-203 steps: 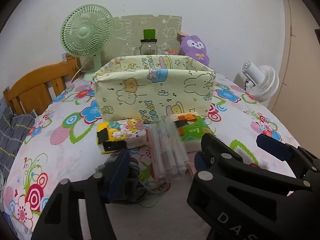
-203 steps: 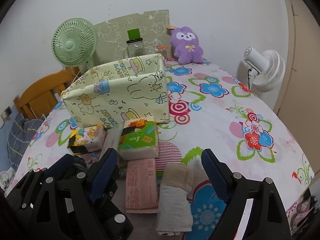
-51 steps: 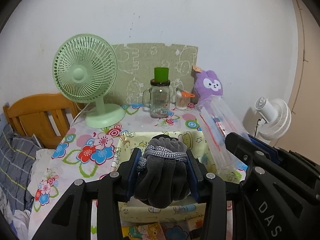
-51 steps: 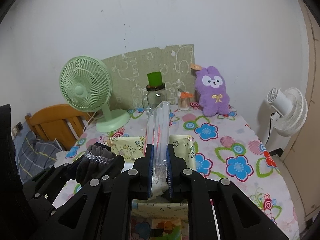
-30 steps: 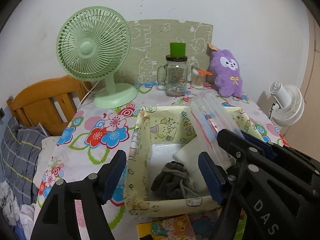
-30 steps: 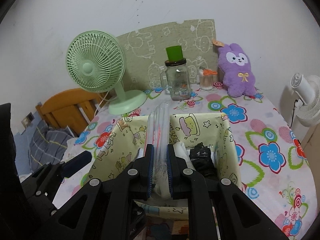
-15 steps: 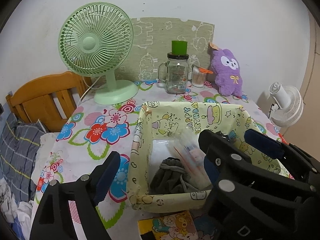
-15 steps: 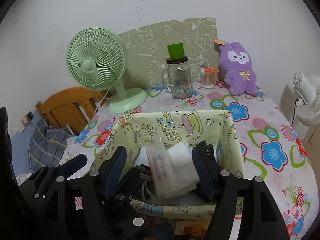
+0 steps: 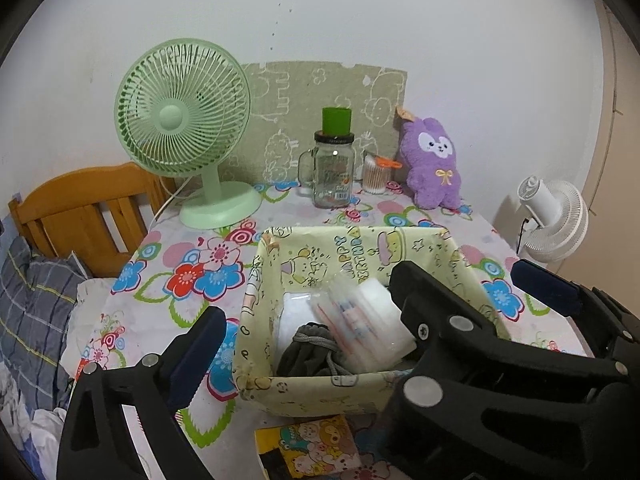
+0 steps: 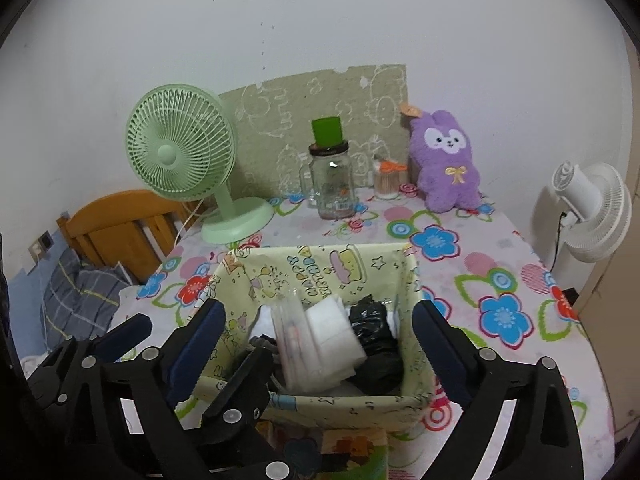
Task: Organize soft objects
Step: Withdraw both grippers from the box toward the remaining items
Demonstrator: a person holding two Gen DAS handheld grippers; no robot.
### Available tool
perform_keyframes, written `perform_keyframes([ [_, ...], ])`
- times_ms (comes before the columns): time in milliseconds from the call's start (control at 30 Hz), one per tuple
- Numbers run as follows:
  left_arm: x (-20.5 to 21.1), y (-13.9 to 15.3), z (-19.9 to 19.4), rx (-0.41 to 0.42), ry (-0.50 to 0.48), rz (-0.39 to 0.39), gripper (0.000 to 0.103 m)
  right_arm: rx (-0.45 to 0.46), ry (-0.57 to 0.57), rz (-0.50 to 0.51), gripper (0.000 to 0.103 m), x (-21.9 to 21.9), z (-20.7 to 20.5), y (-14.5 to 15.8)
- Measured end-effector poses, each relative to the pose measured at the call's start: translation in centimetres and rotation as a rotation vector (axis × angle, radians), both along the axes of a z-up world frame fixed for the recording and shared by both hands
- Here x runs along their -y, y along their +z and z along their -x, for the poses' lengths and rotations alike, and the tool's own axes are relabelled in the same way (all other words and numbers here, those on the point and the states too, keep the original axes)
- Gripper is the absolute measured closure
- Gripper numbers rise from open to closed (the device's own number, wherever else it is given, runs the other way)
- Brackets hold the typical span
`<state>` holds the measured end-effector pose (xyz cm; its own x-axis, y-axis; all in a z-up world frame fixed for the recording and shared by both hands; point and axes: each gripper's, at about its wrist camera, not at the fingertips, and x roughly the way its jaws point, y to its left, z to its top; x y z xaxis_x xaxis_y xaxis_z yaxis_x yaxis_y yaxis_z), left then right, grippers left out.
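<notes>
A pale yellow cartoon-print fabric bin (image 9: 352,394) (image 10: 236,280) stands on the flowered table. Inside lie a grey drawstring pouch (image 9: 308,354), a clear plastic packet with red print (image 9: 352,328) (image 10: 294,340), a white pack (image 10: 332,328) and a black bundle (image 10: 374,338). My left gripper (image 9: 300,328) is open and empty just above the bin's near side. My right gripper (image 10: 316,342) is open and empty over the bin. A cartoon tissue pack (image 9: 308,450) and a green tissue pack (image 10: 356,456) lie in front of the bin.
A green desk fan (image 9: 184,128), a glass mug with green lid (image 9: 334,168), a cotton-swab jar (image 9: 376,176) and a purple plush (image 9: 434,164) stand along the back wall. A white fan (image 10: 588,212) stands at the right, a wooden headboard (image 9: 80,208) at the left.
Both grippers carried their loads over the bin and opened. The grey pouch and the clear packet now lie inside the bin. Both grippers have drawn back slightly.
</notes>
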<state>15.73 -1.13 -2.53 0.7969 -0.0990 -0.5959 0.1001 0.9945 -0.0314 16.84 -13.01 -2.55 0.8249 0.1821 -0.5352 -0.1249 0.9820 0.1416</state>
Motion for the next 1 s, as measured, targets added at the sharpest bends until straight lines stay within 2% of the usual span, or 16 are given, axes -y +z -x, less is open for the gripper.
perform_keyframes([
  [233,0.6,1.4,1.7,0.058,0.022,-0.040,0.002,0.029,-0.013,0.014,0.003,0.5,1.7,1.3],
  [667,1.5,3.3,5.2,0.114,0.008,-0.025,0.001,0.090,-0.033,0.031,0.002,1.3,5.6,3.7],
  [1000,2.0,3.8,7.9,0.134,0.007,-0.019,0.000,0.108,-0.032,0.050,0.002,1.6,8.4,4.5],
])
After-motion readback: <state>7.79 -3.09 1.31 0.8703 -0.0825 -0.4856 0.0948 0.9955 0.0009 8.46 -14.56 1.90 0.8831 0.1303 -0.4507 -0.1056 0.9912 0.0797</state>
